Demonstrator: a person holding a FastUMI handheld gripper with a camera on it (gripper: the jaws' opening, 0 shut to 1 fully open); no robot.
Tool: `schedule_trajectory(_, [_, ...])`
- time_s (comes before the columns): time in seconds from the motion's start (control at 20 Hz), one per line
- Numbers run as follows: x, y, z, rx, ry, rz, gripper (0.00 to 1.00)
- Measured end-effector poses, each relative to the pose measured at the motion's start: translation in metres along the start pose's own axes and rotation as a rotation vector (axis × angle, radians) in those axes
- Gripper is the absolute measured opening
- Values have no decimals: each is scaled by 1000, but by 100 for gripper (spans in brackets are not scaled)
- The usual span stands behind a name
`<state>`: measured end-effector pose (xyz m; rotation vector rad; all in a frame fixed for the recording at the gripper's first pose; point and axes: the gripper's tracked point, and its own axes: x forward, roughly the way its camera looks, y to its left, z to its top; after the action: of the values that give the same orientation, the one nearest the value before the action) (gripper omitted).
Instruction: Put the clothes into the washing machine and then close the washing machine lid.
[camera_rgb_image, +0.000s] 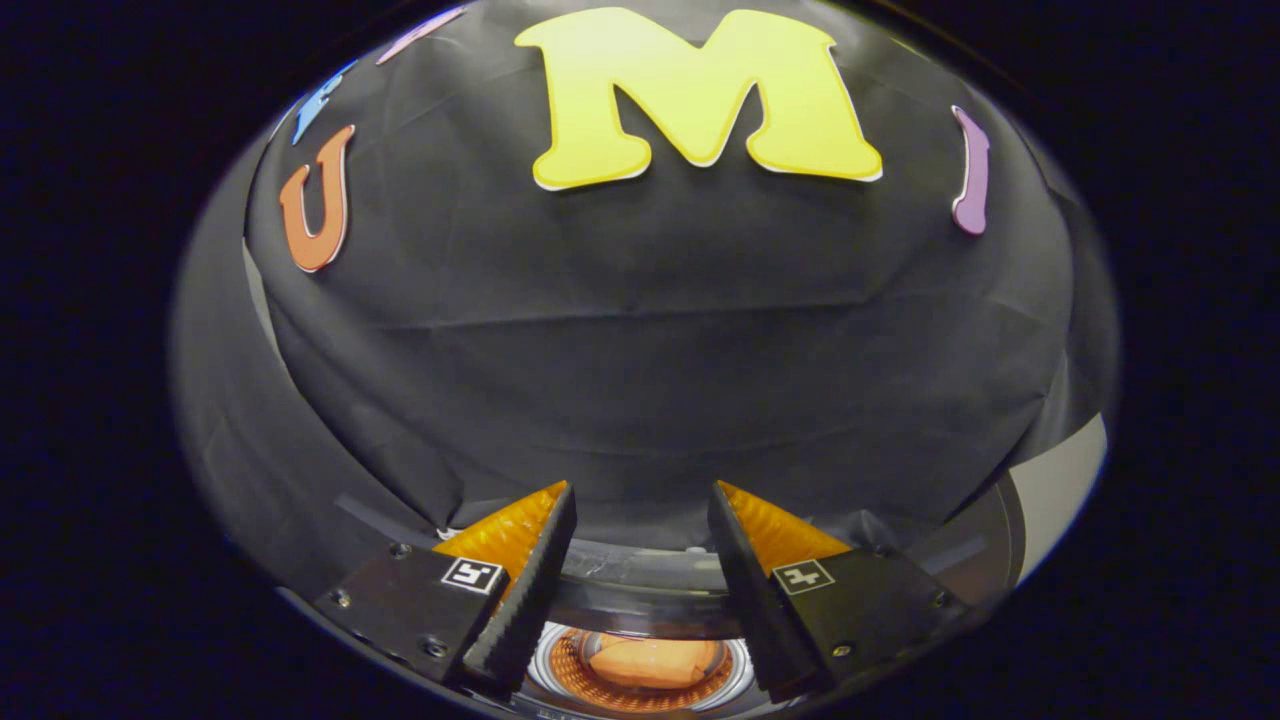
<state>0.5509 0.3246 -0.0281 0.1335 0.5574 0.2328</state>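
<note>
My gripper (641, 492) is open, its two fingers spread wide with nothing between them. Below and between the fingers I look down into the washing machine's round metal drum (560, 672). An orange piece of clothing (655, 662) lies inside the drum. The dark rim of the machine's opening (640, 580) curves just beyond the drum, between the fingers. The gripper hangs above the opening, apart from the clothing.
The booth's black cloth wall (650, 330) rises straight ahead beyond the fingers. A dark curved part (975, 545) with a pale grey panel (1065, 485) beside it stands to the right of the right finger; whether it is the lid I cannot tell.
</note>
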Motion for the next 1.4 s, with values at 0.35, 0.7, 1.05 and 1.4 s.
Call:
schedule_trajectory(0.35, [-11,2,-8,-9,-38,5,84])
schedule_trajectory(0.7, [-18,3,-13,-12,-64,5,84])
schedule_trajectory(1.05, [-25,5,-20,-23,-101,11,84])
schedule_trajectory(1.4, [-24,5,-20,-35,-130,20,84])
